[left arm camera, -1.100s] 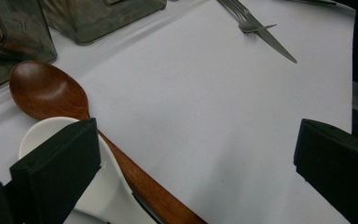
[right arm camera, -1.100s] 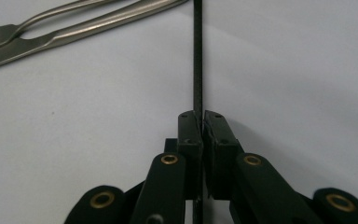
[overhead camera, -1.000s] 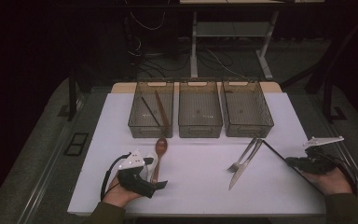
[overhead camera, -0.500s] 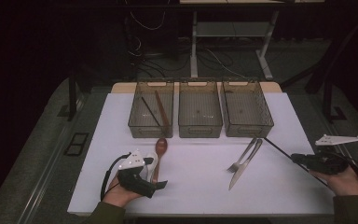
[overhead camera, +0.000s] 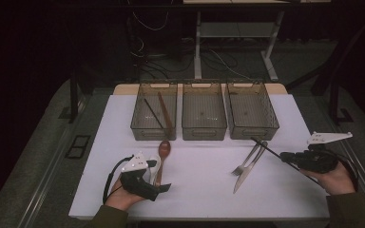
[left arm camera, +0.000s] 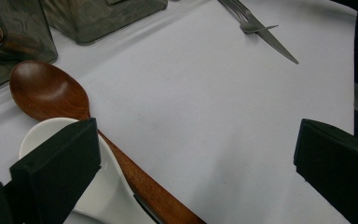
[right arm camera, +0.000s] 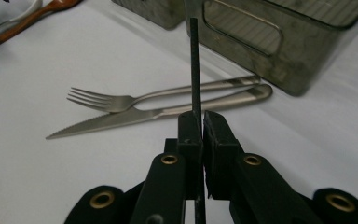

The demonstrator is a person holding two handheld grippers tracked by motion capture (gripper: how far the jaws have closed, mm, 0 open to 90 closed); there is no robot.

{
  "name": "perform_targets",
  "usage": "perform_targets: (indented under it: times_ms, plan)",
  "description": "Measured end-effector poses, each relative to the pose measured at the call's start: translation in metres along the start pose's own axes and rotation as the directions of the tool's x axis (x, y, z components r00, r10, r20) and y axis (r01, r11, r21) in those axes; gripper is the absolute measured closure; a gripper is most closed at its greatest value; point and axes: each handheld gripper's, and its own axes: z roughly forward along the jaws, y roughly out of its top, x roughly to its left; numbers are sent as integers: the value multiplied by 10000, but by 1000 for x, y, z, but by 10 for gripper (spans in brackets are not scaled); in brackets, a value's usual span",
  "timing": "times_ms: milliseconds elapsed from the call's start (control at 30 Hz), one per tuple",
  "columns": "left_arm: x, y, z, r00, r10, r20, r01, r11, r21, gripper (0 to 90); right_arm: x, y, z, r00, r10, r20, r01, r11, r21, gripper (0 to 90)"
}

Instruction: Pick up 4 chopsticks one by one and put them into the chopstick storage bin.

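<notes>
My right gripper (overhead camera: 286, 156) hovers at the table's right edge, shut on a thin black chopstick (overhead camera: 266, 147) that points left toward the bins. In the right gripper view the chopstick (right arm camera: 195, 65) rises straight from the pinched jaws of my right gripper (right arm camera: 202, 123). Below it lie a steel fork (overhead camera: 248, 159) and knife (overhead camera: 247, 175). My left gripper (overhead camera: 159, 175) rests open at front left. A white spoon (left arm camera: 107, 186) and a wooden spoon (left arm camera: 46, 91) lie by one jaw of the left gripper (left arm camera: 191, 140), with nothing between the pads.
Three clear bins stand in a row at the back: the left bin (overhead camera: 139, 124) holds a black chopstick and a wooden stick, while the middle bin (overhead camera: 204, 127) and right bin (overhead camera: 266, 121) look bare. The table edge runs just right of my right hand.
My right gripper has risen and drifted right with the chopstick still clamped. The left gripper and the cutlery have not moved.
</notes>
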Motion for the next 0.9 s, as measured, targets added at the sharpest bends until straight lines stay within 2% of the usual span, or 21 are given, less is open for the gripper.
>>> perform_targets:
  times_ms: [300, 600, 767, 900]
  plan:
    - [2, -1, 1, 10000, -27, -9, 27, 10000, -17, 0, 11, 20, 18, 9987, -266, -432, 263, 9996, -64, 859]
    - [1, 1, 1, 10000, 18, 31, -18, 10000, -51, 0, 32, 42, 36, 9921, -760, -996, 742, 9970, -217, 859]
    - [1, 1, 3, 9999, 70, 120, -71, 10000, 25, 0, 44, 56, 46, 9884, -1097, -1050, 1069, 9937, -326, 859]
    - [2, 3, 4, 9999, 23, 156, -22, 10000, -98, 0, 50, 68, 55, 9862, -1141, -1202, 1092, 9929, -469, 859]
